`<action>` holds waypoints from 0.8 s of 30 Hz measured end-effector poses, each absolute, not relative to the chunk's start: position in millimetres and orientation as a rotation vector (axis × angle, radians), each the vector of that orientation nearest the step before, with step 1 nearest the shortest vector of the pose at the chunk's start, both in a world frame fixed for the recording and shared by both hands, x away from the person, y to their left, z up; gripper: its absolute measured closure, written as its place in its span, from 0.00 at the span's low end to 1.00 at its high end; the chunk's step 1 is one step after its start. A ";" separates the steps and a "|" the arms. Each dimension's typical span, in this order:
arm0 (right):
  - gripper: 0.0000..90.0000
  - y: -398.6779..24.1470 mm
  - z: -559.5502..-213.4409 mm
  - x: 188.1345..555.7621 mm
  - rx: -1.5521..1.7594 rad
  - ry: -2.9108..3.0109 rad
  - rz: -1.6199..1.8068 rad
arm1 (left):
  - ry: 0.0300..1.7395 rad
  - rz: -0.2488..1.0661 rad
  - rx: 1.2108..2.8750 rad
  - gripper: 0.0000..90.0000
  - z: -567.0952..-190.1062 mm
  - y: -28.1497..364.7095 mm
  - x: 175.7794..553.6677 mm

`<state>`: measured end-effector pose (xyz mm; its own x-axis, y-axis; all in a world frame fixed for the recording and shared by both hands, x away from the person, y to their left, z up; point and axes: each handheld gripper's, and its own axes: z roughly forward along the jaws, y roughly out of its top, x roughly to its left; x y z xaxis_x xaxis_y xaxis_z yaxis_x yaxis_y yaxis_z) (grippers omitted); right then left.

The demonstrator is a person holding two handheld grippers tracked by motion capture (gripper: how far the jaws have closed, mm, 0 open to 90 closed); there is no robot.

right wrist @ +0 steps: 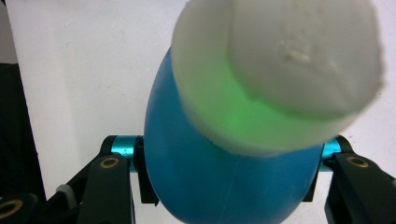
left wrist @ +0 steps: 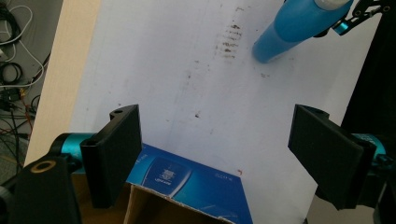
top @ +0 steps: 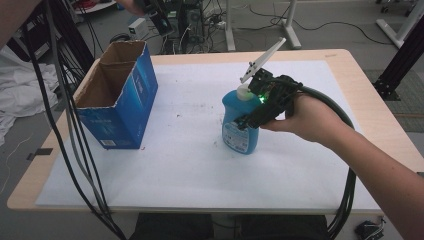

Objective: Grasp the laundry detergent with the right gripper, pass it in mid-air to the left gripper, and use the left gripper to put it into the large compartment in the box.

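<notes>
A blue bottle [top: 240, 127] with a white cap [top: 243, 91] stands upright on the white sheet right of the table's middle. My right gripper [top: 250, 116] comes in from the right and is shut on the bottle's upper body. In the right gripper view its pads press both sides of the bottle [right wrist: 219, 182] just under the cap [right wrist: 280, 70]. My left gripper [top: 156, 17] hangs high at the far left, over the box. It stands open [left wrist: 215, 154] with nothing between its pads, and the bottle [left wrist: 289, 28] lies far ahead of it.
An open blue cardboard box [top: 120, 100] stands on the left part of the table, its near rim [left wrist: 187, 182] under the left gripper. A white sheet [top: 200, 165] with a few dark smudges covers the wooden table. Black cables [top: 75, 140] hang at the left edge.
</notes>
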<state>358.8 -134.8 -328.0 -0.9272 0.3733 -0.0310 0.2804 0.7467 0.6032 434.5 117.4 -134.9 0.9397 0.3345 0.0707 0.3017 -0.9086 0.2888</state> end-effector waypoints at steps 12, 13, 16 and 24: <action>0.48 -139.5 -329.5 359.0 0.524 2.787 0.967 | 0.464 0.168 2.825 0.20 -135.0 116.6 434.8; 0.49 -139.9 -329.4 359.4 0.517 2.789 0.968 | 0.462 0.169 2.824 0.20 -135.0 116.6 434.7; 0.49 -142.0 -329.3 361.7 0.500 2.797 0.979 | 0.467 0.166 2.819 0.20 -134.4 116.6 433.7; 0.51 -147.6 -322.2 368.9 0.454 2.813 1.022 | 0.453 0.158 2.822 0.20 -133.6 115.9 432.3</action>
